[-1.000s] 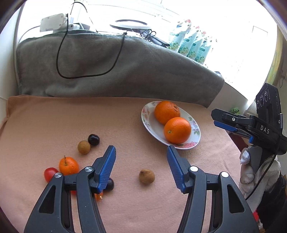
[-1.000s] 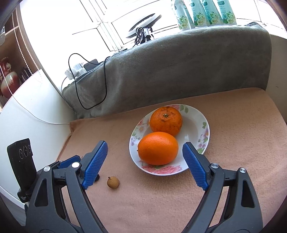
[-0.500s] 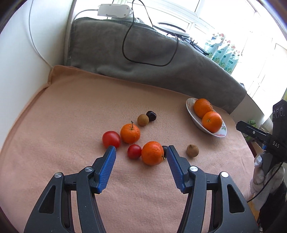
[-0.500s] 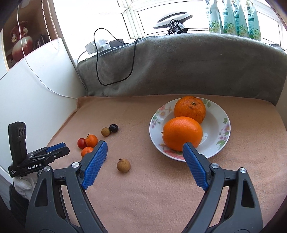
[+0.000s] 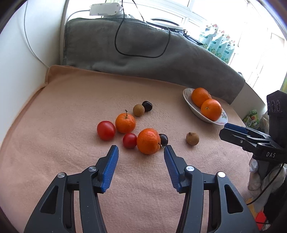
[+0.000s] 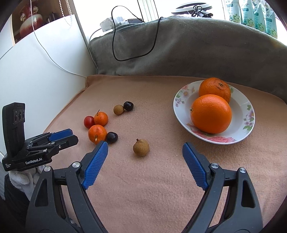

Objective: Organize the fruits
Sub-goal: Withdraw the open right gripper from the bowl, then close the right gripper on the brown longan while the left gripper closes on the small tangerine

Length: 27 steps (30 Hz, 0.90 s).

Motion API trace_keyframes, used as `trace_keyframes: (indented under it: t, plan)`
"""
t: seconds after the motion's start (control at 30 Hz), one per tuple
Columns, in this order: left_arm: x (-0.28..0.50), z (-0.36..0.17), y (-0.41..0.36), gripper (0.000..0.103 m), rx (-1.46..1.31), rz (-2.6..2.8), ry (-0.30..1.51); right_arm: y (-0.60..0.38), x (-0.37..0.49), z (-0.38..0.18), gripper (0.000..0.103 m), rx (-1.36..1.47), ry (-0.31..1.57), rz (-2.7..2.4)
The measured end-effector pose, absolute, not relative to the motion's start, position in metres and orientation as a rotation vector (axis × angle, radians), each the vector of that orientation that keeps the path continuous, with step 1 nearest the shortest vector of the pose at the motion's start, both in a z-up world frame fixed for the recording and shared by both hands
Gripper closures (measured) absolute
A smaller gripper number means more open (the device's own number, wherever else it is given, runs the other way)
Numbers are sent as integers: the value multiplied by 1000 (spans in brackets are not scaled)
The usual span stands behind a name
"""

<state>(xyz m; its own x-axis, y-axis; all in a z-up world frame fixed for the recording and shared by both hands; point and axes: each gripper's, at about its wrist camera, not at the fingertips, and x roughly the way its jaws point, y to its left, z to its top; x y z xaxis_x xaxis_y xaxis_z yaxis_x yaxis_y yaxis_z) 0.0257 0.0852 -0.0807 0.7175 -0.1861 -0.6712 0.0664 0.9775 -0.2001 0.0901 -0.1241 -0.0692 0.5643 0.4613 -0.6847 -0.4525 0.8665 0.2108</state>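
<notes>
Bright daylight from the blown-out window (image 5: 251, 26); sharp focus, soft shadows, fisheye-curved edges

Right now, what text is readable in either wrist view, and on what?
"DAS": on the right gripper body, left wrist view.
"GenRobot.AI": on the left gripper body, right wrist view; smaller print beside it is unreadable.
Green-and-white pouches on the sill: print too blurred to read.

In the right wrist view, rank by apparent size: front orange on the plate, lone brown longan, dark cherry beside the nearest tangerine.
1. Front orange, clearly largest.
2. Lone brown longan.
3. Dark cherry, smallest, though it lies slightly farther from the camera.
</notes>
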Motion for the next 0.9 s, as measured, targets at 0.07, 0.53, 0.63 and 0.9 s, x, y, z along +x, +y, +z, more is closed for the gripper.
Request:
trace_keyframes:
  t: [0.07,0.53,0.63,0.9]
  plan:
    - [27,-80,77,51,-109,-134,749,-121,92,-74,19,7,822,535]
    - [52,-93,60,58,-42,-180,771,-93,101,-95,44,-66,887,546]
    - [54,-98,59,60,-40,-182,780,-90,104,-98,46,-68,896,545]
    - [58,-104,55,61,-23,-178,790,-86,110,-103,53,-69,909,545]
